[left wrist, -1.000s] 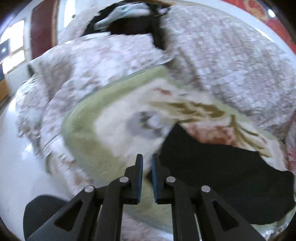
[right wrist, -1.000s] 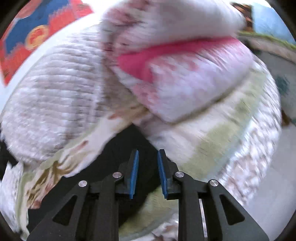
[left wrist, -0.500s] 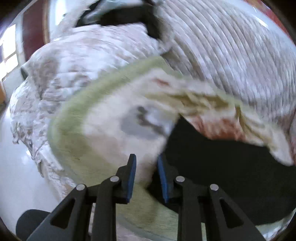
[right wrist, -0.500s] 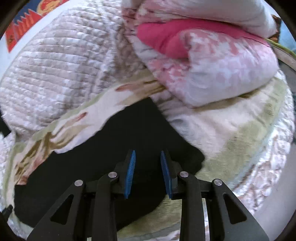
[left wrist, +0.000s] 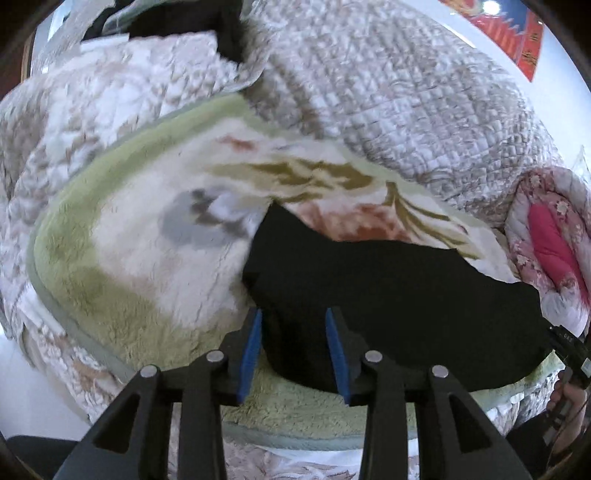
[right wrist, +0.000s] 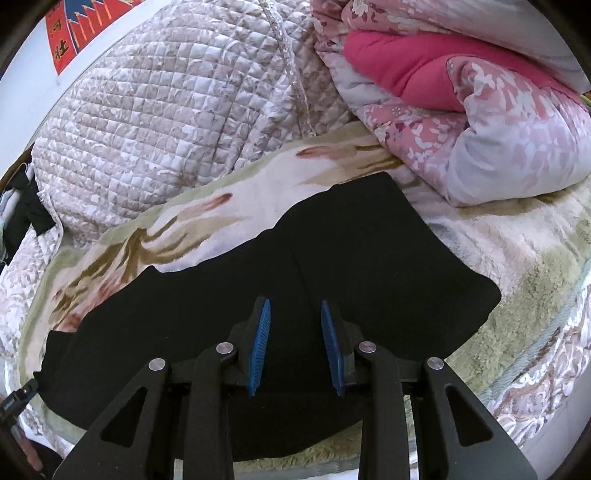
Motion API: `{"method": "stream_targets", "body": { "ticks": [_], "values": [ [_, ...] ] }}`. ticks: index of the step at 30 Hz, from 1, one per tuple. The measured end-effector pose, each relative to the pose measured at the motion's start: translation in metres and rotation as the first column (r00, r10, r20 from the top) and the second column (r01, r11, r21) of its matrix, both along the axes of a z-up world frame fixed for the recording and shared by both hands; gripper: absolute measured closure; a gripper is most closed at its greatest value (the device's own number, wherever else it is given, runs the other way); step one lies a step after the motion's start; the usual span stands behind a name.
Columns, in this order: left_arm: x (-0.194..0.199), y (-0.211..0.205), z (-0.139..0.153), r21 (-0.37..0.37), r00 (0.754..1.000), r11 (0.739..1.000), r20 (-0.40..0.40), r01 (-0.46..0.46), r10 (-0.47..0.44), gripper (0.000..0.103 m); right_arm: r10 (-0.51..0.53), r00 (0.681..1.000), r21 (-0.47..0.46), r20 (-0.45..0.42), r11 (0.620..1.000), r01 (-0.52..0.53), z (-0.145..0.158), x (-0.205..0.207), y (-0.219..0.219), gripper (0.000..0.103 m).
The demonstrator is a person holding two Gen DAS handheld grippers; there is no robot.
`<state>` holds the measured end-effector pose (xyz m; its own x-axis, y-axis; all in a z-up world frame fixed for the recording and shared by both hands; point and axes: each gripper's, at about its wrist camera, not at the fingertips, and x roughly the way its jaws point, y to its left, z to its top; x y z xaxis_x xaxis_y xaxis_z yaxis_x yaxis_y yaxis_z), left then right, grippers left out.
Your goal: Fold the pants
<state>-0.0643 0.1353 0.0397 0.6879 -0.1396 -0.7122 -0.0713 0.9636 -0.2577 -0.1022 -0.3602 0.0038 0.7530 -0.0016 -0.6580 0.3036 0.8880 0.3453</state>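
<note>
The black pants [right wrist: 280, 280] are lying flat on a fuzzy blanket [right wrist: 524, 258] with a green edge and flowers on it, filling the middle and lower part of the right wrist view. In the left wrist view the pants [left wrist: 399, 295] are sitting in the lower right, with one end reaching in toward the middle bottom. The left gripper [left wrist: 293, 314] is poking up from the bottom of its picture, and its jaws have just been opening — the blue pads [left wrist: 251, 347] are standing apart now, with the end of the pants lying between them, and they are not squeezing it. The right gripper [right wrist: 295, 306] is sitting at the bottom middle of its picture, over the pants. Its blue pads [right wrist: 260, 347] are standing a little apart too, with black cloth showing in the gap, and nothing is being pinched. A puffy quilt [right wrist: 177, 110] with little squares is piling up in the upper left of the right view and across the top of the left view. A pink quilt [right wrist: 472, 110] with a bright pink patch is resting in the upper right of the right view — it is also peeking in at the right edge of the left view. A red and blue picture [right wrist: 74, 33] is hanging on the white wall in the top left corner.
</note>
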Motion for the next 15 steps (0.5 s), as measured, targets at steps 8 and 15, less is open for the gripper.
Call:
{"method": "stream_targets", "body": {
  "ticks": [8, 15],
  "values": [
    [0.014, 0.001, -0.001, 0.063, 1.000, 0.998, 0.010, -0.024, 0.024, 0.057, -0.015, 1.000, 0.034, -0.005, 0.999, 0.015, -0.003, -0.003, -0.005, 0.074],
    [0.019, -0.009, -0.008, -0.077, 0.992, 0.989, -0.023, 0.124, -0.126, 0.057, -0.012, 1.000, 0.026, -0.006, 1.000, 0.012, -0.002, -0.003, -0.003, 0.074]
  ]
}}
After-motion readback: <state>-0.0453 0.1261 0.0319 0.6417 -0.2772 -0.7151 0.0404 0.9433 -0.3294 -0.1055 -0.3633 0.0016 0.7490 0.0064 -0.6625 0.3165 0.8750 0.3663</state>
